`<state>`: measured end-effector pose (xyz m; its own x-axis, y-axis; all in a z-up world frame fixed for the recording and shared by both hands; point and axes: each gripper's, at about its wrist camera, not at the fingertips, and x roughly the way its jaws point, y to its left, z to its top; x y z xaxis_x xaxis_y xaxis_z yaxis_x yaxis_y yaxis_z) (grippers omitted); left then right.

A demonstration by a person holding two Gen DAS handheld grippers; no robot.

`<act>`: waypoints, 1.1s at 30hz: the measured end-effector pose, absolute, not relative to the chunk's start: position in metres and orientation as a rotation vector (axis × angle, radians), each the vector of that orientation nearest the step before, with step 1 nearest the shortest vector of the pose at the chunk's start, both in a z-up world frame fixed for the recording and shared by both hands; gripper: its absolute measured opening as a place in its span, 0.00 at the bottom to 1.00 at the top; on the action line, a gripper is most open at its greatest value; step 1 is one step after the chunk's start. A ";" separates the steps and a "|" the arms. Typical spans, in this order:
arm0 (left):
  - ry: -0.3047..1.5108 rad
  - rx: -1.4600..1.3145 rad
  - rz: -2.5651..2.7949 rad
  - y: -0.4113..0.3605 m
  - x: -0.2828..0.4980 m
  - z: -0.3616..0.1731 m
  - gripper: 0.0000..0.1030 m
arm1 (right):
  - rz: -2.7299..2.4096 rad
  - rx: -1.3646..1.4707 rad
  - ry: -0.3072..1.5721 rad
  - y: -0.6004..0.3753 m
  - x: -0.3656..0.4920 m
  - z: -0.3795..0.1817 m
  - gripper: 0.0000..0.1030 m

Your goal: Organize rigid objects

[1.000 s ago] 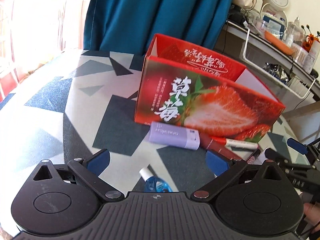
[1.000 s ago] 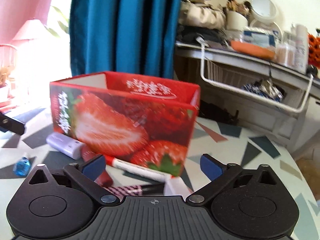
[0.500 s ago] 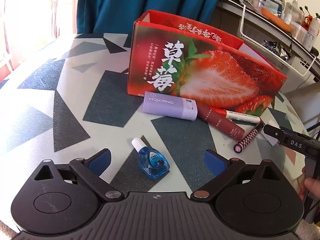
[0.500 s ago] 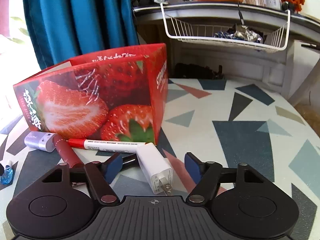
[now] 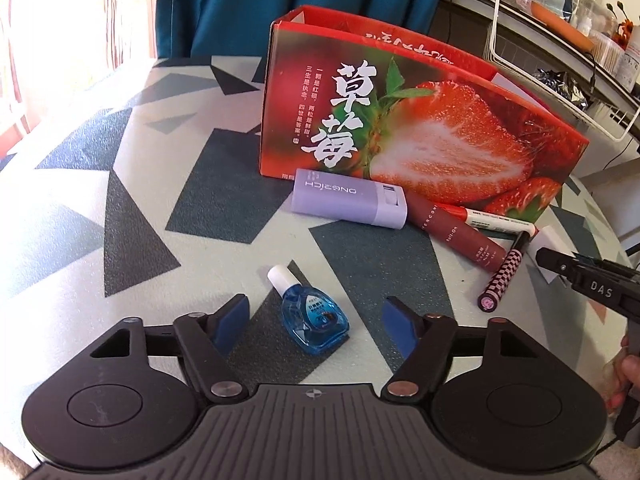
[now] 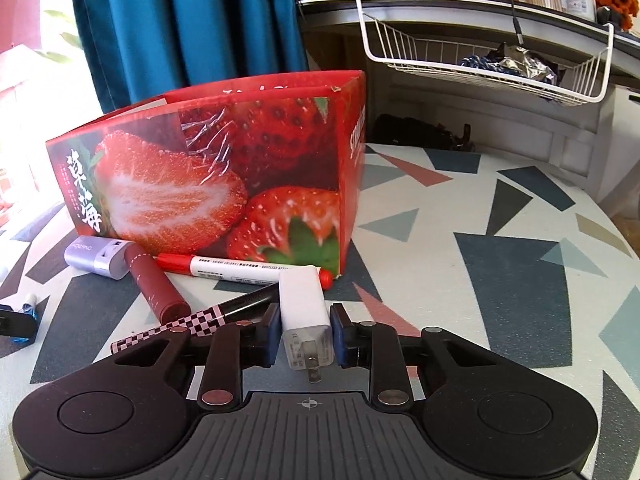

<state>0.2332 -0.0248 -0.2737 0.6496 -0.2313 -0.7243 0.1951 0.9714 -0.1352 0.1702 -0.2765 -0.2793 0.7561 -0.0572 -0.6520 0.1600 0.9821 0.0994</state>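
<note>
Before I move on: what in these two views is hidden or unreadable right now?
- Inside of the strawberry box: both views, hidden by its own walls.
- White charger: left wrist view shows only a corner behind the right hand-held gripper; right wrist view hides its sides behind the pads.
- Blue dropper bottle: label print too small; right wrist view cuts it off.
- Marker: text too small.

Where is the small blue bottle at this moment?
In the left wrist view, the small blue bottle lies on the table between the left gripper fingers, which are closing.
</note>
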 end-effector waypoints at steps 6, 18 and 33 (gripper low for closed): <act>0.811 0.004 -0.225 -0.027 0.233 -0.274 0.57 | -0.106 0.110 0.708 -0.270 0.171 -0.279 0.22; 0.789 -0.038 -0.203 -0.011 0.237 -0.274 0.36 | -0.104 0.108 0.708 -0.270 0.171 -0.279 0.22; 0.758 0.084 -0.190 -0.025 0.236 -0.276 0.38 | -0.110 0.123 0.724 -0.271 0.172 -0.281 0.21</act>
